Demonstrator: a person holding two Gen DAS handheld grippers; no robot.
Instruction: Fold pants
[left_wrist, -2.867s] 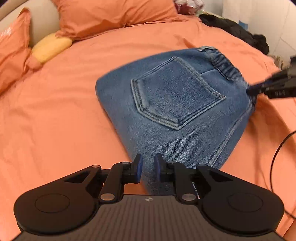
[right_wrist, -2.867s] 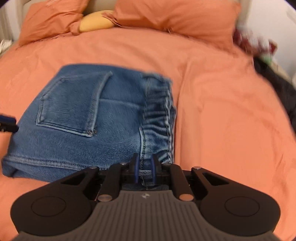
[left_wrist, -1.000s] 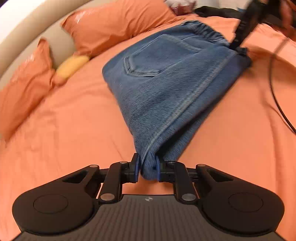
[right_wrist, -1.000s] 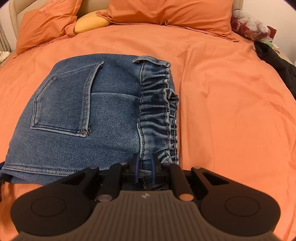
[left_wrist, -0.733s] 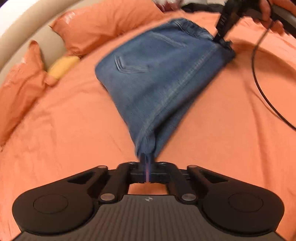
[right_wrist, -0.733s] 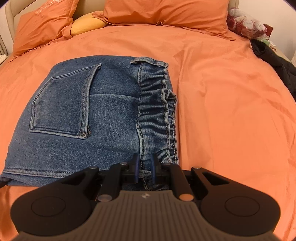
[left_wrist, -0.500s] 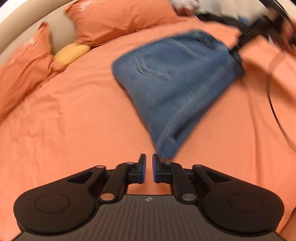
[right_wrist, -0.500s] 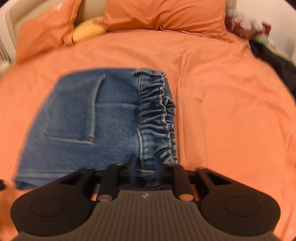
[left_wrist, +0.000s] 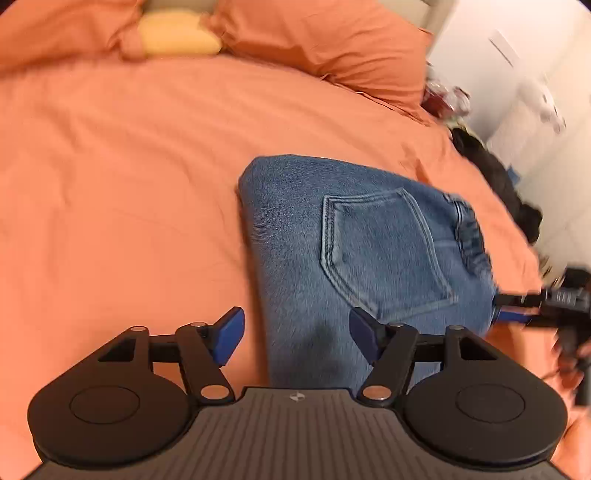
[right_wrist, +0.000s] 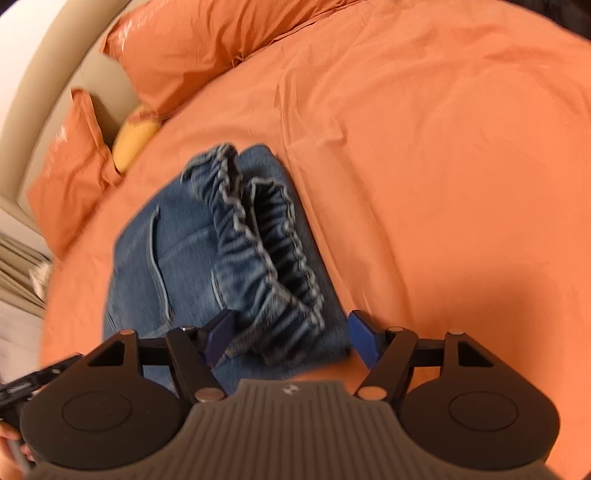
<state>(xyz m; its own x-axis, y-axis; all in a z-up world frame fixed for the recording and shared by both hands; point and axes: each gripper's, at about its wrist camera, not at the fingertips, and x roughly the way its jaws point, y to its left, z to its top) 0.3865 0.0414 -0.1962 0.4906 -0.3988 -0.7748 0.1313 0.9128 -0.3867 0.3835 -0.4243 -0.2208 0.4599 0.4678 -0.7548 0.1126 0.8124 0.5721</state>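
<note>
Pants: folded blue denim pants (left_wrist: 369, 251) flat on the orange bed sheet (left_wrist: 118, 177), back pocket up, well short of the orange pillows (left_wrist: 325, 48).
Left tool (left_wrist: 295, 334): jaws opening, wide apart over the pants' near edge, gripping nothing.
Right tool (right_wrist: 290, 334): jaws opening, gathered waistband between the pads (contact unclear, blurred).
Yellow cushion (left_wrist: 177, 33): between the pillows.

Black grippers (left_wrist: 295, 334), blue-padded jaws.
</note>
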